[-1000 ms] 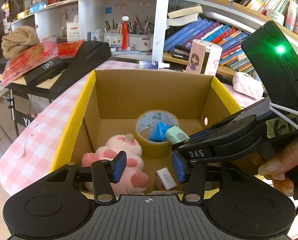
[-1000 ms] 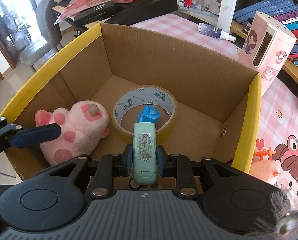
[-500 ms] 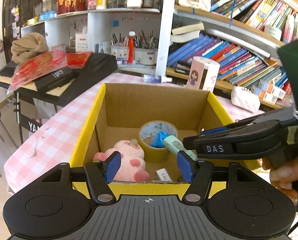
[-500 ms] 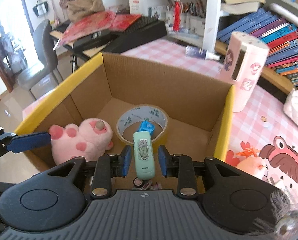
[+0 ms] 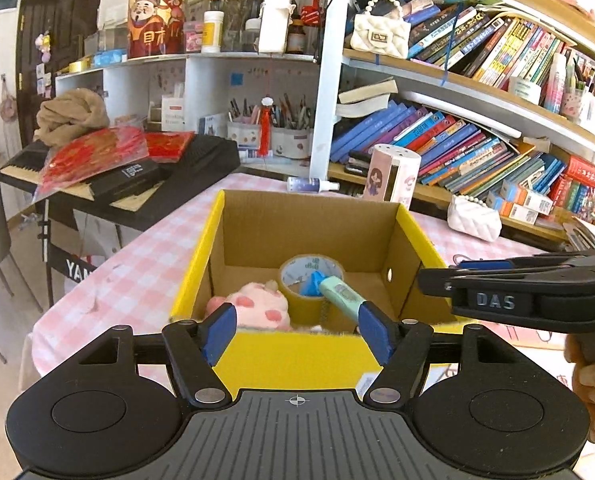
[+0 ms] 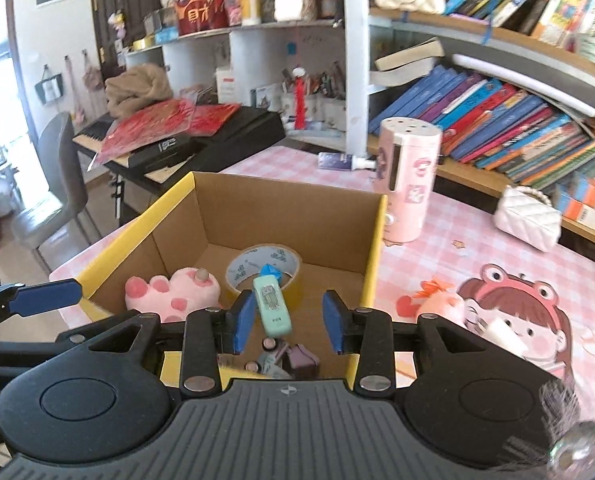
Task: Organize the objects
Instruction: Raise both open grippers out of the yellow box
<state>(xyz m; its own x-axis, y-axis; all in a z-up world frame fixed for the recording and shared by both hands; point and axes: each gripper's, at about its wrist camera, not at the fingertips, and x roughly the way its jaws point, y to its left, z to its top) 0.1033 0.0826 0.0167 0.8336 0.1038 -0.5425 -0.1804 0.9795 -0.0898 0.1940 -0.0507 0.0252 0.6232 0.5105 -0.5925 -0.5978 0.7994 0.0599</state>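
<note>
- Our right gripper (image 6: pixel 289 322) has just been opening — the mint case (image 6: pixel 271 306) lies free between its jaws, in the box (image 6: pixel 371 248).
- Our left gripper (image 5: pixel 295 330) has been opening too — nothing between its jaws.

A mint-green case (image 6: pixel 271 306) lies tilted on the tape roll (image 6: pixel 263 264) inside the cardboard box (image 6: pixel 285 216).

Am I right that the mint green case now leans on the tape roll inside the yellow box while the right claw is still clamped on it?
Not quite: the right claw has just been opening, and the right wrist view shows its pads clear of the mint green case. The case does lean on the tape roll inside the yellow box.
</note>
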